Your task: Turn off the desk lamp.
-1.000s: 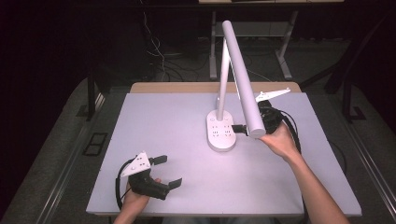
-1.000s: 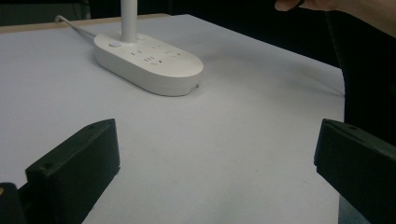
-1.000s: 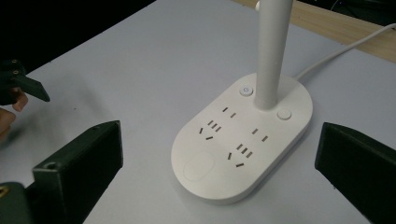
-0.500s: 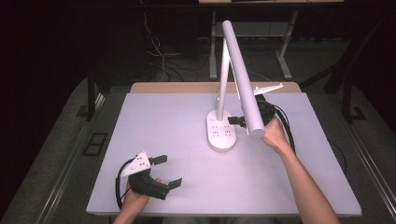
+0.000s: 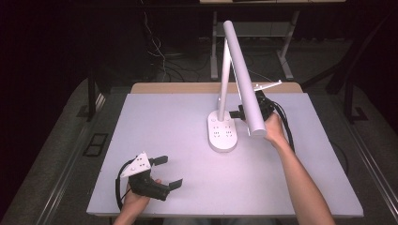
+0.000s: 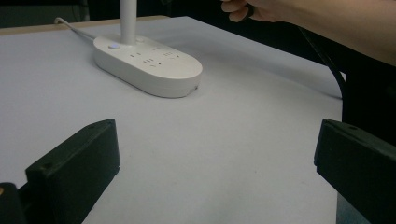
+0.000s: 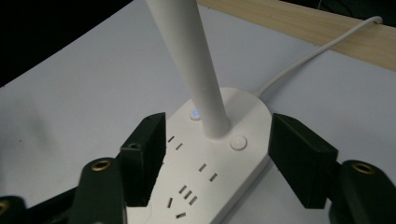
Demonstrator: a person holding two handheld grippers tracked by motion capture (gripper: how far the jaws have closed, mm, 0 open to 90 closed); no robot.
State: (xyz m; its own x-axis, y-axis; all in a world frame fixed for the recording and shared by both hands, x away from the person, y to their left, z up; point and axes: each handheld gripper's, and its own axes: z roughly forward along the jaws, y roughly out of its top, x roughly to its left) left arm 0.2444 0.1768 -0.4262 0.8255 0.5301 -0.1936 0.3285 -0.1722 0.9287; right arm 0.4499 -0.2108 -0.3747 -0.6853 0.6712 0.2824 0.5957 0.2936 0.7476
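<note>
Near-left corner of the table [image 5: 155,117]: left gripper [image 5: 168,172] rests low by the near edge, jaws spread wide with nothing between them; its own view looks across bare tabletop toward the lamp base [image 6: 149,65], well apart from it. This hand looks idle. Centre of the table, slightly right: desk lamp [image 5: 240,75] stands upright on its oval white base with rows of sockets on top; the post [image 7: 194,60] rises from the far end of the base, and the long tube head slants toward the near right. A white cable [image 7: 317,51] leaves the far end of the base toward the wooden table edge. Two round buttons sit beside the post; the left one [image 7: 194,113] shows a small blue glow, the other button [image 7: 238,142] is plain. Right of the lamp: right gripper [image 7: 217,154] is held just above the base, jaws spread to either side of it and of the post foot, not touching as far as can be told. Judgement: the approach is essentially made; the actual contact, probably pressing a button or grasping the post, is not yet done. Whether the lamp head is lit cannot be told.
</note>
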